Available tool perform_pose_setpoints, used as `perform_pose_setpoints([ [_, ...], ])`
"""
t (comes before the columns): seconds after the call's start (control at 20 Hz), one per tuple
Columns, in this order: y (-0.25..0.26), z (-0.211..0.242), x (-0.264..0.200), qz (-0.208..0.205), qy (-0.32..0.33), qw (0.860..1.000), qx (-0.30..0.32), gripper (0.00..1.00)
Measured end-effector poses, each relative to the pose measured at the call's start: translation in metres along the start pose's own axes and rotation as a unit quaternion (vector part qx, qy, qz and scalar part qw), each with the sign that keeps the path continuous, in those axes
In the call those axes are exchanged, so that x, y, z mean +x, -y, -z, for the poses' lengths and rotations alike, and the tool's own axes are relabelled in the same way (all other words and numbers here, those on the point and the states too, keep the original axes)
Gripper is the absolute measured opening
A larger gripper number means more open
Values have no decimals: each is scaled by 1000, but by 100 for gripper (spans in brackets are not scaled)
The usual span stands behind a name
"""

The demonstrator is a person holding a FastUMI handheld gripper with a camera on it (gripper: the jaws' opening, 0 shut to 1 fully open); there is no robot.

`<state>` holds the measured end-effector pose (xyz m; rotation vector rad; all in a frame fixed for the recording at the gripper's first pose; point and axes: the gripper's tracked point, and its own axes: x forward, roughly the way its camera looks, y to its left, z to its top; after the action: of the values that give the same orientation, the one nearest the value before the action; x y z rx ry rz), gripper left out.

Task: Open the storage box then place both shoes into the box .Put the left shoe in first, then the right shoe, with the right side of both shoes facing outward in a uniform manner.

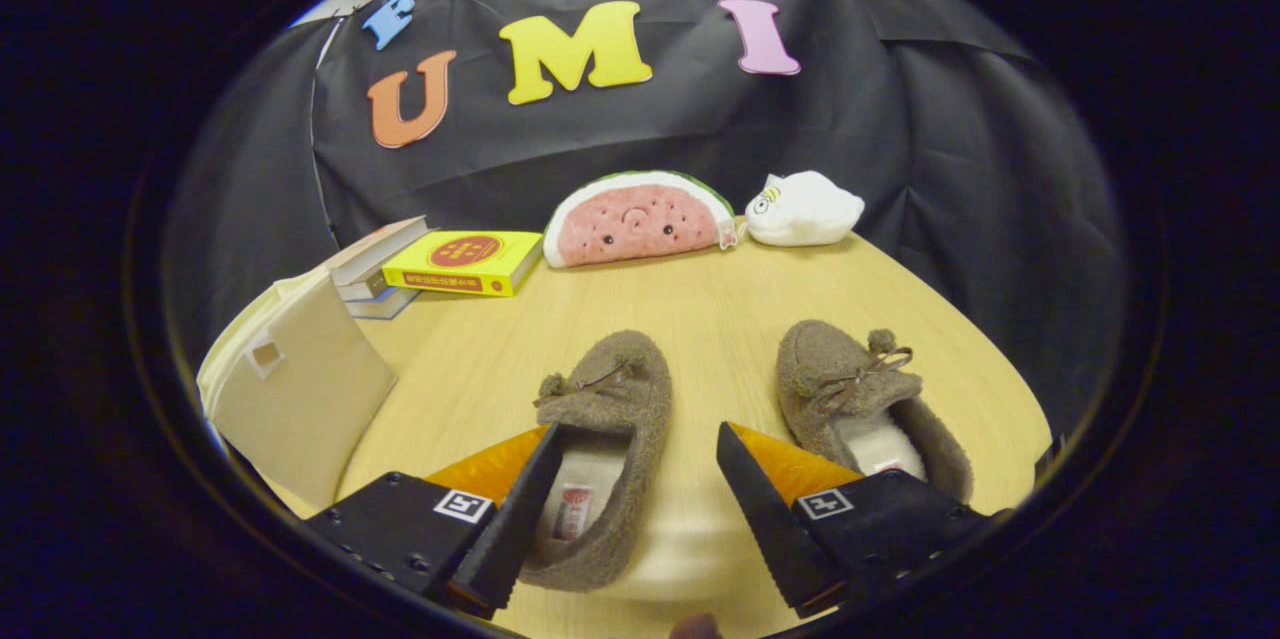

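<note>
Two brown fuzzy slippers with bows lie on the wooden table (720,319), toes pointing away from me. The left-hand shoe (625,399) sits just ahead of my gripper (637,454), which is open. One fingertip (540,469) is over the shoe's pale lining, and the other fingertip (745,479) stands to the right of the shoe's side wall. Neither finger presses on the shoe. The right-hand shoe (850,384) lies beyond the other finger, apart from it. A beige storage box (300,389) with a small square cutout stands left of the fingers, its lid down.
Behind the box lie a stack of books (375,269) and a yellow book (465,262). A watermelon plush (640,217) and a white plush (803,209) rest against the back wall. The table's curved edge runs close on the right.
</note>
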<state>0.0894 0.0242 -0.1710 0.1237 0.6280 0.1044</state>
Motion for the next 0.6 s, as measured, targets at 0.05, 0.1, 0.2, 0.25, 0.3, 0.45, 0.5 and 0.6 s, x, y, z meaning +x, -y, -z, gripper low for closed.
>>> perform_pose_setpoints([
  [0.05, -1, 4, 7, -4, -13, 1000, 5, 86],
  [0.1, -2, 9, 12, -7, -26, 1000, 10, 81],
  [0.2, -1, 17, 18, -7, -46, 999, 18, 61],
  [0.25, -4, 23, 21, -11, -56, 998, 25, 51],
  [0.3, -3, 27, 22, -8, -63, 997, 30, 42],
  [0.45, -3, 28, 28, -7, -60, 997, 41, 6],
  [0.5, -4, 30, 30, -8, -55, 997, 51, 6],
  [0.6, -10, 30, 27, -29, -66, 995, 72, 0],
])
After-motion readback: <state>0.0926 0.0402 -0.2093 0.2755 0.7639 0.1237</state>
